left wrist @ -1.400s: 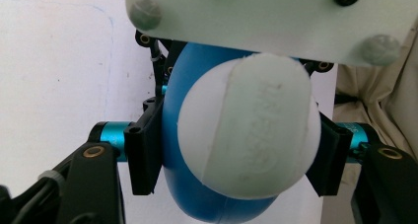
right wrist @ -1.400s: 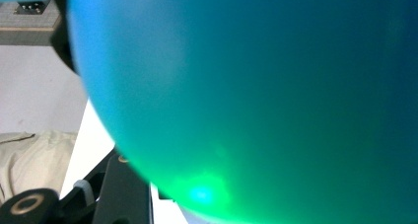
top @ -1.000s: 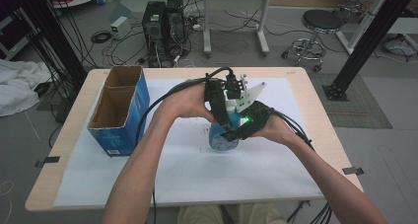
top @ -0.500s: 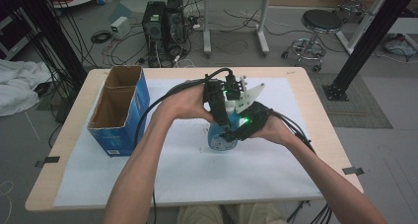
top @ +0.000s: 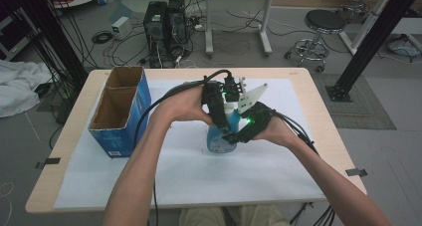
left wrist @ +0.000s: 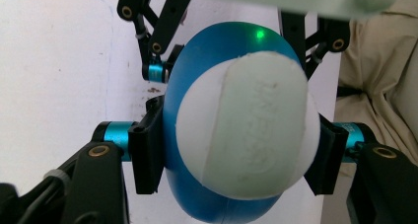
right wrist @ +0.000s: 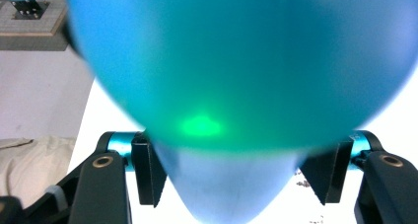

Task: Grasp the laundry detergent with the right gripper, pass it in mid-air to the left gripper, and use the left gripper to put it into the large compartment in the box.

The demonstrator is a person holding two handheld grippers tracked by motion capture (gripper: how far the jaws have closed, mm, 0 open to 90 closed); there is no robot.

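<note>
Bottle [top: 219,136] pinched at cap [left wrist: 246,130] by left gripper [top: 218,117]; body squeezed by right gripper [top: 238,135]; label blurred, half hidden.

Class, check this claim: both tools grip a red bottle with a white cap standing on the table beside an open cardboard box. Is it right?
Not quite: the bottle is blue, not red, as the high view shows. Its white cap is right, both the left tool and right tool grip it, and the open cardboard box stands beside it.
</note>
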